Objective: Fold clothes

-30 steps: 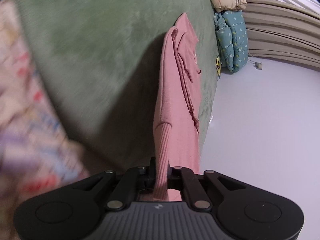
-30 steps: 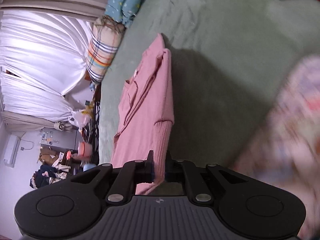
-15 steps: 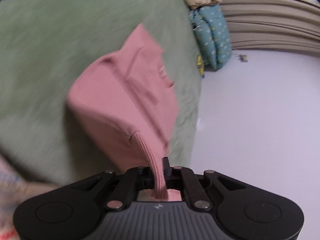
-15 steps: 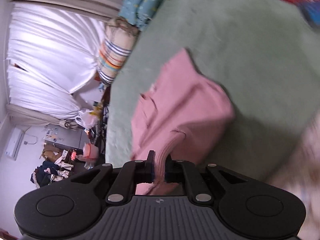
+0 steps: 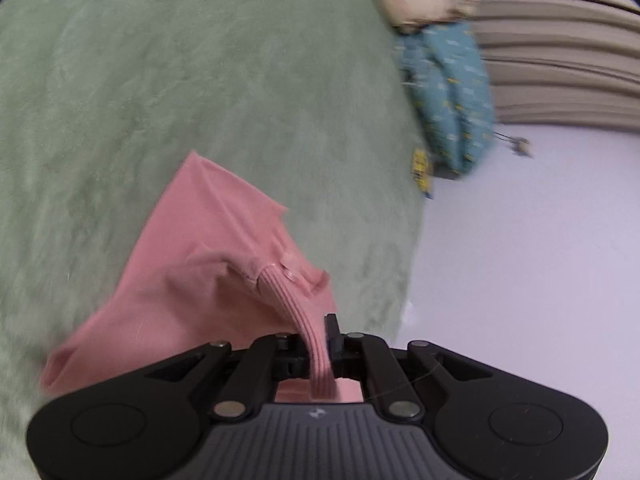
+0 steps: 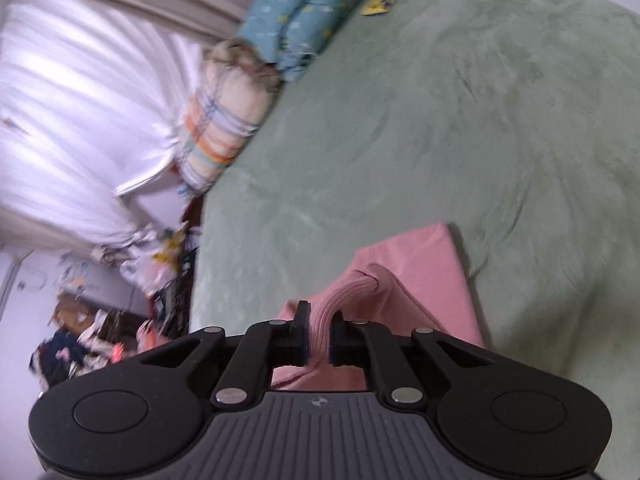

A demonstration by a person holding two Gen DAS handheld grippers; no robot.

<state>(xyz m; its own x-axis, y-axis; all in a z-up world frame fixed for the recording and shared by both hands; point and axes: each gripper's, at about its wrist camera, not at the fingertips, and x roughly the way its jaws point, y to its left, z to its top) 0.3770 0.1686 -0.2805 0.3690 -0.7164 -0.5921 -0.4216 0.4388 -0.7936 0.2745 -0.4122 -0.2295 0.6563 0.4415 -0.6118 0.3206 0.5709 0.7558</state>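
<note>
Left gripper (image 5: 320,344) and right gripper (image 6: 319,336) each clamped a ribbed hem | soft pink knit top (image 5: 208,264) trailed ahead over the green blanket (image 5: 200,80)

A green bedspread (image 6: 460,128) is spread wide — a plaid pillow (image 6: 224,120) and teal quilt (image 5: 452,92) are piled beside white curtains (image 6: 80,128).
</note>
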